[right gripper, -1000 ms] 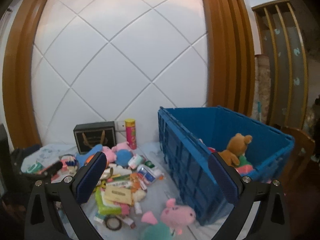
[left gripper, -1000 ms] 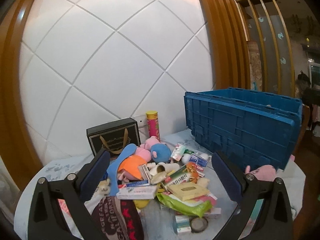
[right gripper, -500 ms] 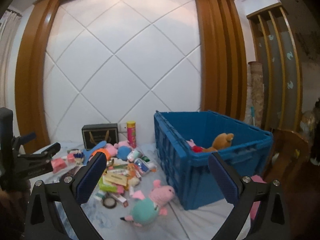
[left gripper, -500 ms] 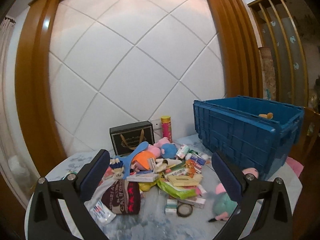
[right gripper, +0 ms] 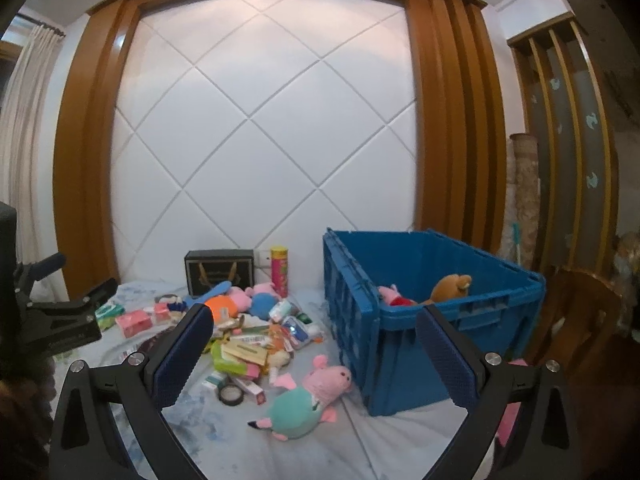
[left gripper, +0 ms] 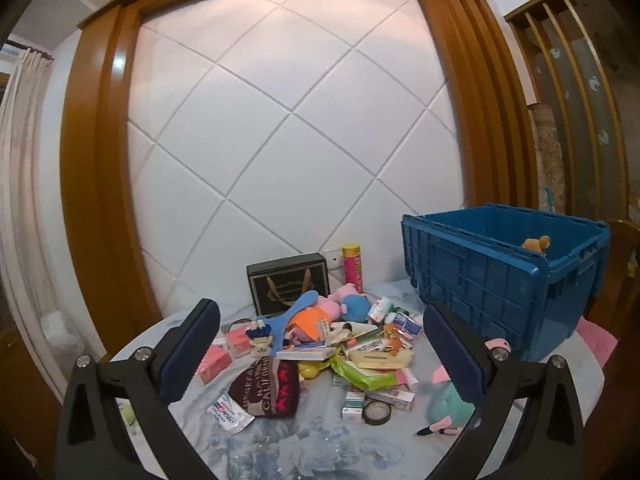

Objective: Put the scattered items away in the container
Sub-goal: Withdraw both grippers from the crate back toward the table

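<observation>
A blue plastic crate (right gripper: 400, 344) (left gripper: 480, 284) stands at the right of a floral sheet, holding a brown teddy (right gripper: 450, 286) and a small pink plush. A heap of scattered items (left gripper: 340, 340) (right gripper: 248, 328) lies to its left: boxes, plush toys, a dark beanie (left gripper: 268, 388), a tape roll (right gripper: 231, 394). A pink pig plush in a teal dress (right gripper: 308, 396) lies by the crate's near corner. My left gripper (left gripper: 320, 356) is open, back from the heap. My right gripper (right gripper: 316, 356) is open above the pig plush, holding nothing.
A black gift box (left gripper: 288, 286) and a pink-yellow tube (left gripper: 353, 268) stand against the white quilted wall. Wooden frames flank the wall. A wooden chair (right gripper: 576, 320) stands right of the crate. The other gripper's body (right gripper: 52, 320) shows at the left edge of the right wrist view.
Both grippers have pulled back and risen away from the heap and crate, so everything looks smaller and farther. Both stayed open. No item moved.
</observation>
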`<state>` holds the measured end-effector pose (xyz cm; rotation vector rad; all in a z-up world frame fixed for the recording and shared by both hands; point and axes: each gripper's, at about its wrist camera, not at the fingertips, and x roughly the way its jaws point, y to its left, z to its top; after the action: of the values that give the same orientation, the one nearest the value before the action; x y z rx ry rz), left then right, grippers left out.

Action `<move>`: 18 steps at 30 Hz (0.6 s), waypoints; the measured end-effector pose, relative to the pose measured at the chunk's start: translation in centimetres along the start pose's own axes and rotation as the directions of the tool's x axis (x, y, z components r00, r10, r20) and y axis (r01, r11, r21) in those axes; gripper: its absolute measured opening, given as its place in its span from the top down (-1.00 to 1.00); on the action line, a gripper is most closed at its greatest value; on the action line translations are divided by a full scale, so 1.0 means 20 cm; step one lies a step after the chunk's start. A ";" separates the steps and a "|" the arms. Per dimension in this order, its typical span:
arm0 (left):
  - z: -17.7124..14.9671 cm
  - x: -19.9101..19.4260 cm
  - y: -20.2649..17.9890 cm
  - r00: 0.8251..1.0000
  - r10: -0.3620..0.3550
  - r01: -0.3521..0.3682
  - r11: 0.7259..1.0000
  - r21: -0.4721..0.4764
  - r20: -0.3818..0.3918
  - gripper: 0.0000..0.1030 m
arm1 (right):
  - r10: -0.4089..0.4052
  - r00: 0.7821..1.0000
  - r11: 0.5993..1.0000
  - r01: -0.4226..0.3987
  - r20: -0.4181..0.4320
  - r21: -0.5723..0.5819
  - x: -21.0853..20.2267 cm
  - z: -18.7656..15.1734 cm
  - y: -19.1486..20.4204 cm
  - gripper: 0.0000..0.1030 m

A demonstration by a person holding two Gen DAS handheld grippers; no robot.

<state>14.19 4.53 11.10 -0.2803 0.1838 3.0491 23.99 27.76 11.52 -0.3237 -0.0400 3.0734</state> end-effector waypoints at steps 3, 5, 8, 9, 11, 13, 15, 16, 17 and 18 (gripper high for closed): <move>-0.01 0.00 0.02 1.000 0.017 -0.018 1.000 -0.009 -0.013 -1.00 | 0.007 1.000 1.000 -0.007 -0.004 0.000 0.00 -0.01 0.01 -0.99; -0.01 0.00 0.03 1.000 0.027 -0.027 1.000 -0.011 -0.016 -1.00 | 0.012 1.000 1.000 -0.012 -0.006 -0.001 0.01 -0.01 0.02 -0.99; -0.02 0.00 0.04 0.999 0.038 -0.038 0.999 -0.011 -0.020 -1.00 | 0.016 1.000 1.000 -0.016 0.000 -0.001 0.01 0.00 0.03 -0.99; -0.02 0.00 0.05 0.999 0.042 -0.042 0.999 -0.011 -0.022 -1.00 | 0.017 1.000 1.000 -0.017 0.000 0.000 0.01 0.00 0.03 -0.99; -0.02 0.00 0.05 0.999 0.047 -0.048 0.999 -0.009 -0.023 -1.00 | 0.018 1.000 1.000 -0.018 -0.002 0.004 0.02 -0.01 0.02 -0.99; -0.02 0.01 0.05 0.998 0.052 -0.052 0.999 -0.009 -0.025 -1.00 | 0.019 1.000 1.000 -0.019 -0.005 0.008 0.02 -0.01 0.01 -0.99; -0.03 0.01 0.05 0.998 0.054 -0.054 0.998 -0.009 -0.027 -1.00 | 0.021 1.000 1.000 -0.021 -0.011 0.010 0.03 -0.02 0.01 -0.99; -0.03 0.02 0.05 0.998 0.056 -0.056 0.998 -0.009 -0.029 -1.00 | 0.022 1.000 1.000 -0.022 -0.012 0.011 0.03 -0.02 0.00 -0.99; -0.03 0.02 0.05 0.998 0.057 -0.057 0.998 -0.009 -0.031 -1.00 | 0.022 1.000 1.000 -0.022 -0.013 0.011 0.04 -0.02 0.00 -0.99; -0.03 0.02 0.04 0.998 0.058 -0.058 0.998 -0.008 -0.034 -1.00 | 0.022 1.000 1.000 -0.022 -0.014 0.010 0.04 -0.02 0.00 -0.99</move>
<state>13.80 3.62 10.47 -0.3329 0.1829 3.1050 23.34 27.85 10.91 -0.3479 -0.0213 3.0914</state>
